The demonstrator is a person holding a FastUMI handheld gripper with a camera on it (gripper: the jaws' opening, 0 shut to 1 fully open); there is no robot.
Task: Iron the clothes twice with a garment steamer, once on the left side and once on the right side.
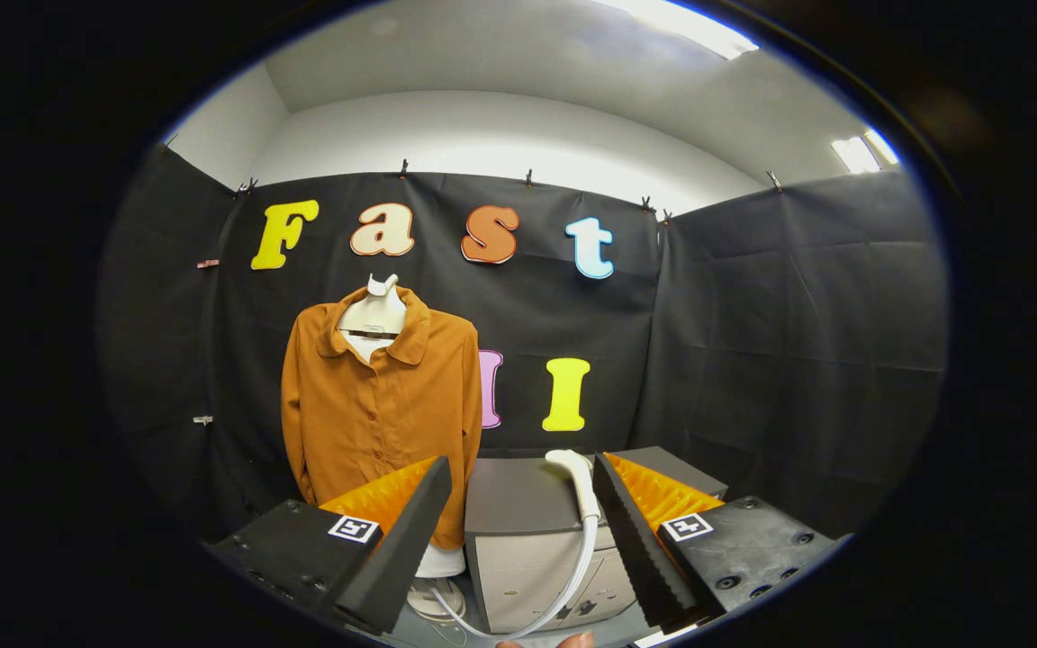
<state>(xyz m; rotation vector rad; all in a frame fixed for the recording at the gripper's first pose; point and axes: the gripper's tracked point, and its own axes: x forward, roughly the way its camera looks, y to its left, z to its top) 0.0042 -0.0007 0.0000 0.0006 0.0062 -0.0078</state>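
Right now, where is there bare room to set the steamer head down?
The cabinet top is bare between the shirt and the steamer head. Below, hose and base crowd the space. The hand-held gripper is open, holding nothing.

Bright ceiling lights glaring overhead, sharp focus, fisheye-bent edges

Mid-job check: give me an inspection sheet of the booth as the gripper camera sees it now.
Surface: grey box-shaped cabinet, flat top bare apart from the steamer head.
Job's things: orange button-front shirt on a white mannequin torso; white garment steamer head on the cabinet.
Clutter: nothing seen.
Grippers: gripper open, nothing held; steamer head just ahead, by one finger.
Cables: white hose loops down from the steamer head.
Surroundings: black cloth wall, white ceiling.
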